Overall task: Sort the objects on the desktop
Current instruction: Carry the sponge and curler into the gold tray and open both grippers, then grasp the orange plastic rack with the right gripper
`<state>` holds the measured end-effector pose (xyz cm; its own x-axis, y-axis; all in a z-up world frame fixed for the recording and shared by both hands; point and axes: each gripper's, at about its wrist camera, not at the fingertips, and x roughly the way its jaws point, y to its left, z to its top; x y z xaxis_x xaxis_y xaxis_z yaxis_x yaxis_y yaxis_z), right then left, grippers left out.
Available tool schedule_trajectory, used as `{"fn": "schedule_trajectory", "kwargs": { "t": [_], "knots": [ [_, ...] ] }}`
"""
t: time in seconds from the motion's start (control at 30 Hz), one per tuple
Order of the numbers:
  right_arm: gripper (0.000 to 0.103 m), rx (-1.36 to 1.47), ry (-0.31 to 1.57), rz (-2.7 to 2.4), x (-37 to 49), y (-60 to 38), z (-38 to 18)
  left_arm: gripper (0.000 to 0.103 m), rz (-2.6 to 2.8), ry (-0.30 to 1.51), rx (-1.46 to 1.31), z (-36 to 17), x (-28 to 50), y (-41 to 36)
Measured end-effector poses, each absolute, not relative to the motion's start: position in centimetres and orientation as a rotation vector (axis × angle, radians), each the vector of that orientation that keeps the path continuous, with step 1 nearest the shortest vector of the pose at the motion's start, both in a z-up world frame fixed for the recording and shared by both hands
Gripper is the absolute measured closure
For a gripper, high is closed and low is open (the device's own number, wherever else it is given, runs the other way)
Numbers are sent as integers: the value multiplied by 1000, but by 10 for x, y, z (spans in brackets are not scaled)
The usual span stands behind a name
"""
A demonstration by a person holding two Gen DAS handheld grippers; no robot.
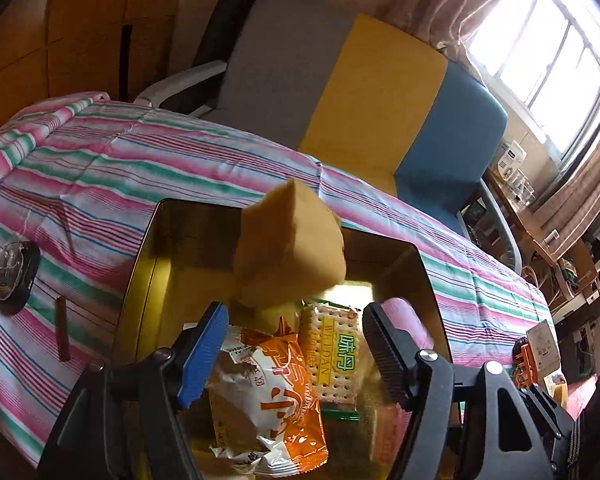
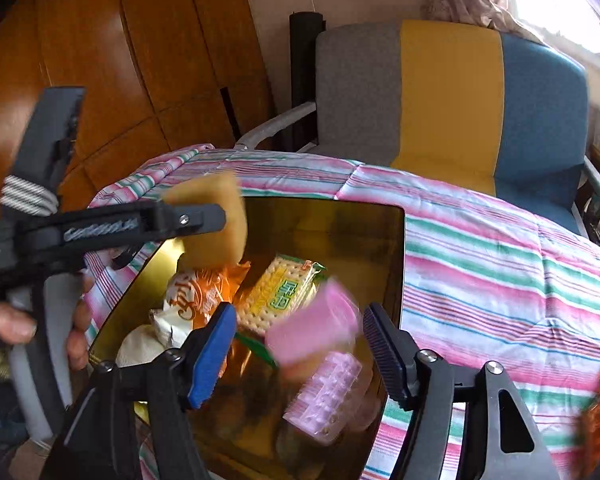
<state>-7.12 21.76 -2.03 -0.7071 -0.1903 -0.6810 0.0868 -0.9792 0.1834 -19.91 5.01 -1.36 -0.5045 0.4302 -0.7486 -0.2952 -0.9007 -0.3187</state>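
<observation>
The right hand-held gripper [image 2: 296, 354] is hanging with its jaws spread and empty over the gold tin [image 2: 399, 264], a blurred pink packet [image 2: 313, 330] lying between them. At its 10 o'clock, the left hand-held gripper [image 1: 294, 346] is also standing wide apart, a yellow sponge-like block [image 1: 290, 248] blurring just beyond it. Cracker packs [image 1: 335, 354] are lying inside the tin on the striped desk [image 1: 100, 168].

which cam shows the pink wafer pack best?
Right wrist. The pink wafer pack lies in full view in the gold tin, its wrapper pattern readable, just below a blurred pink item. The left wrist view shows only a faint pinkish edge of it low in the tin.
</observation>
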Motion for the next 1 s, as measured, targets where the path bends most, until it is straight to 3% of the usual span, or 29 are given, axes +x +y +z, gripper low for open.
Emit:
{"fn": "schedule_trajectory", "kwargs": {
  "t": [0.43, 0.7, 1.0],
  "knots": [
    [27, 1192, -440, -2812, 15, 278, -40, 32, 2240, -227, -1132, -3, -79, 74],
    [24, 1286, -627, -2954, 95, 355, -57, 32, 1924, 67, -1140, -36, 14, 159],
    [24, 1321, -872, -3120, 175, 440, -70, 32, 1882, 230, -1217, -73, 47, 193]
  ]
}}
